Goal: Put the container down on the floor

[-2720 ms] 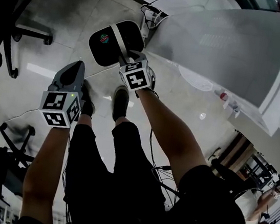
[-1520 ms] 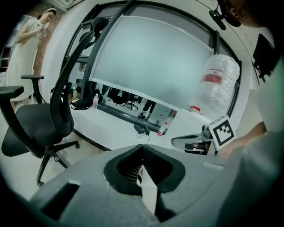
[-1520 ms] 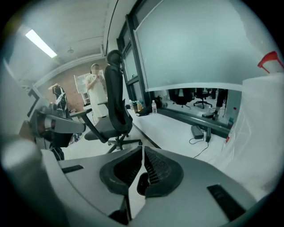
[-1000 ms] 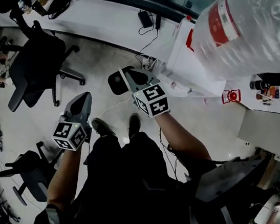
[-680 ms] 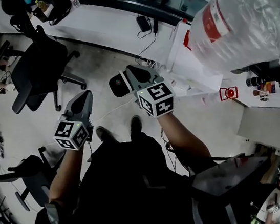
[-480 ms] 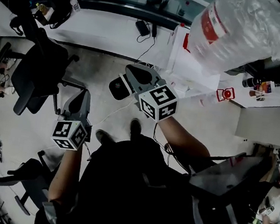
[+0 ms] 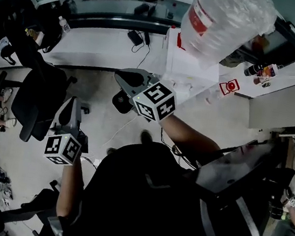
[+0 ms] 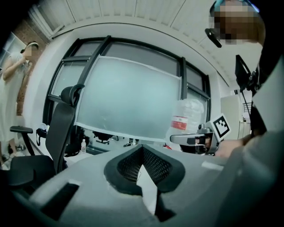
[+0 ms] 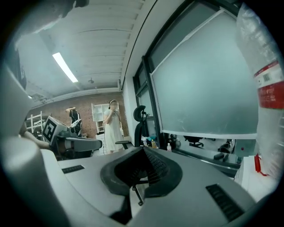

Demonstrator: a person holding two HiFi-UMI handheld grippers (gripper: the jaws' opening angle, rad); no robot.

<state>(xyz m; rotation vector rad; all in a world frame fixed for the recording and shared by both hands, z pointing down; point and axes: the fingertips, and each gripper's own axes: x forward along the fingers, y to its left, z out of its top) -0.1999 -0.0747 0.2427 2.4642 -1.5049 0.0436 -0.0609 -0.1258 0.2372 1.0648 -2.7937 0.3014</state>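
Note:
The container (image 7: pixel 120 102), a dark round thing, lies on the pale floor far below, partly hidden under my right gripper. My right gripper (image 7: pixel 123 76) hangs high above it, jaws shut with nothing between them. My left gripper (image 7: pixel 70 103) is held out to the left over the floor, jaws together and empty. Each gripper view looks level across the office: the left gripper view shows the shut left gripper (image 8: pixel 143 150) and the right gripper's side (image 8: pixel 195 138). The right gripper view shows its own shut gripper (image 9: pixel 143 151).
A big clear water bottle (image 7: pixel 226 22) tops a white dispenser (image 7: pixel 182 70) just right of the container. A black office chair (image 7: pixel 36 93) stands at the left, a white desk (image 7: pixel 103 48) with cables behind. People stand far off in the right gripper view.
The head view has risen, so floor and container look farther away. Both grippers have come up with it; the container has stayed on the floor.

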